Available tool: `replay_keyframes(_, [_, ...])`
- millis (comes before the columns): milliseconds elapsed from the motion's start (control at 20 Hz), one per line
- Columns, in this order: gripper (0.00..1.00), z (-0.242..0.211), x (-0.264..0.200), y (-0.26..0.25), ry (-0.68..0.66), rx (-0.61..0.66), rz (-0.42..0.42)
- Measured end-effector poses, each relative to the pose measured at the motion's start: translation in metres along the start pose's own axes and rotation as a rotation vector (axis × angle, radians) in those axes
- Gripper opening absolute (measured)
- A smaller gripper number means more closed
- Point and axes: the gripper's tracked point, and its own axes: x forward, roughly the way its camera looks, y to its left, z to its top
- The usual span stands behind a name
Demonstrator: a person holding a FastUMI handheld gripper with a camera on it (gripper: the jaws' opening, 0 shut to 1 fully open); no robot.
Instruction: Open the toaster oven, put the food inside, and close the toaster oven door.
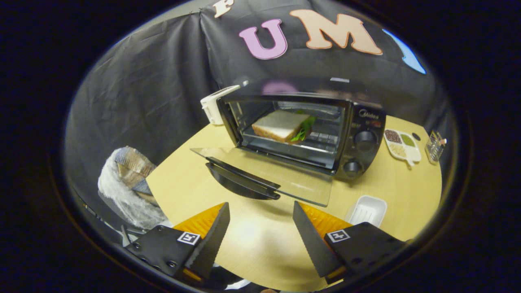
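hovering spread and empty just short of the glass door's handle [243, 182], the gripper [260, 219] seems lined up to lift it shut, the sandwich [281, 125] already resting on the toaster oven [358, 122] rack.

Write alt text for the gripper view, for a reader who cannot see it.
A sandwich sits on the rack inside a black toaster oven whose glass door lies folded down open on a round wooden table. The open, empty claw hovers just short of the door.
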Motion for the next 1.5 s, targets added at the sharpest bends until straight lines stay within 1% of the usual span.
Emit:
replay_keyframes(200, [0.97, 0.036, 0.002, -0.015, -0.082, -0.016, -0.044])
replay_keyframes(450, [0.97, 0.068, 0.009, -0.029, -0.139, 0.019, -0.08])
replay_keyframes(750, [0.96, 0.108, 0.013, -0.052, -0.214, 0.012, -0.14])
replay_keyframes(1100, [0.96, 0.114, 0.022, -0.063, -0.226, 0.038, -0.169])
replay_keyframes(1250, [0.96, 0.116, 0.021, -0.061, -0.23, 0.038, -0.168])
replay_keyframes(1350, [0.96, 0.124, 0.014, -0.06, -0.253, 0.038, -0.168])
replay_keyframes(1500, [0.96, 0.152, -0.006, -0.066, -0.337, 0.009, -0.2])
